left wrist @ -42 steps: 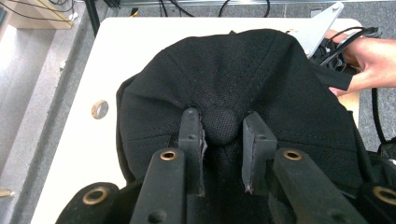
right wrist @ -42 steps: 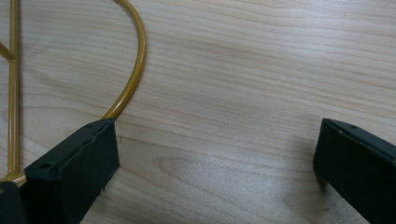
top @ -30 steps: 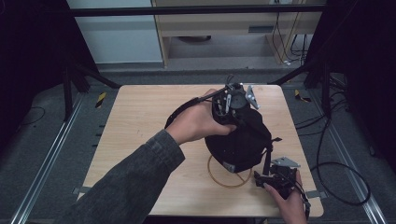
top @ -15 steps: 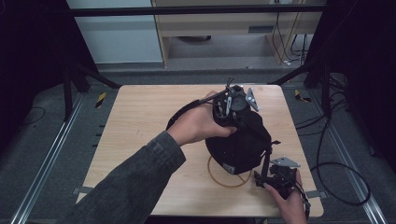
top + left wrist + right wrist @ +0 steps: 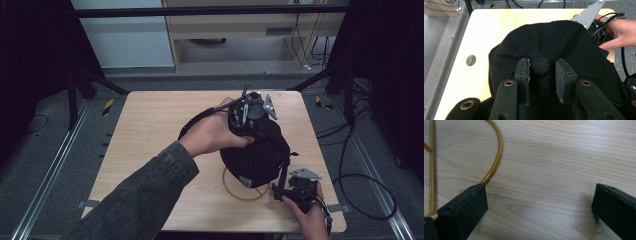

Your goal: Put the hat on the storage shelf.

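Note:
A black cap (image 5: 260, 155) stands humped up over a gold wire stand, whose base ring (image 5: 235, 190) shows on the table in front of it. My left gripper (image 5: 248, 112) sits on the cap's crown. In the left gripper view its jaws (image 5: 542, 63) pinch the fabric on either side of the top button (image 5: 541, 65). My right gripper (image 5: 282, 189) rests low at the cap's front right edge. In the right gripper view it (image 5: 539, 195) stands wide open over bare wood, and its left jaw lies beside the gold ring (image 5: 496, 152).
The pale wooden table (image 5: 150, 130) has a small round hole (image 5: 471, 60) near one edge. A black strap (image 5: 197, 120) trails left from the cap. Metal floor rails (image 5: 55, 165) run along both sides, and a cable loop (image 5: 360, 185) lies on the floor at the right.

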Motion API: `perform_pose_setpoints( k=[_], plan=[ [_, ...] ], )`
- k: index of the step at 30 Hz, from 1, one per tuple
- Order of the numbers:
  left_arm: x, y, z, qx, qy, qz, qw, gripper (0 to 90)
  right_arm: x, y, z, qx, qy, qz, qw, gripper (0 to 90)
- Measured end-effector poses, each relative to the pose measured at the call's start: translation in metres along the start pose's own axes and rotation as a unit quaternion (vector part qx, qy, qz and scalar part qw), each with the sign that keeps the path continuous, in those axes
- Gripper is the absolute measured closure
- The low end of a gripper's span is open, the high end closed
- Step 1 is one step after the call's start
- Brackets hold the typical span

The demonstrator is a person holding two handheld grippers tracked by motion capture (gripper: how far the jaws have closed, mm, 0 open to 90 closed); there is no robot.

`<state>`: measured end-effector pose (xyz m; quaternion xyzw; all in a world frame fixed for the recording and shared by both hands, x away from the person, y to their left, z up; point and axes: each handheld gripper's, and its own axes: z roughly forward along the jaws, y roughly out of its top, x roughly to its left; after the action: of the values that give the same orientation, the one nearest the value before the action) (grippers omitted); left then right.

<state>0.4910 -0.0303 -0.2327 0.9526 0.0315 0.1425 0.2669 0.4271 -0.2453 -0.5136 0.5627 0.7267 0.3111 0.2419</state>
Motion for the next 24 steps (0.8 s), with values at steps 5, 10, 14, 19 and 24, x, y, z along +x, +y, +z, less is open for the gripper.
perform_pose_setpoints(
  k=[5,10,14,19,24],
  plan=[
    [-0.001,-0.0016,0.0004,-0.001,0.0,0.001,1.0,63.0,0.0,0.0,0.0,0.0,0.0,0.0,1.0,0.4],
    [-0.0021,-0.0027,-0.0003,-0.007,0.004,0.0,1.0,54.7,-0.0001,0.0,-0.0002,0.0,0.001,0.0,1.0,0.4],
    [-0.0037,-0.003,0.0004,-0.014,0.008,-0.003,0.9999,44.9,0.0001,0.0,-0.0001,0.0,0.0,0.0,1.0,0.4],
    [-0.0068,-0.0029,0.0013,-0.016,0.015,-0.001,0.9997,34.9,0.0001,0.0,-0.0001,0.0,0.0,0.0,1.0,0.4],
    [-0.0099,-0.0025,0.0011,-0.019,0.024,-0.002,0.9995,22.6,0.0,0.0,-0.0001,0.0,0.0,0.0,1.0,0.4]
  ],
)
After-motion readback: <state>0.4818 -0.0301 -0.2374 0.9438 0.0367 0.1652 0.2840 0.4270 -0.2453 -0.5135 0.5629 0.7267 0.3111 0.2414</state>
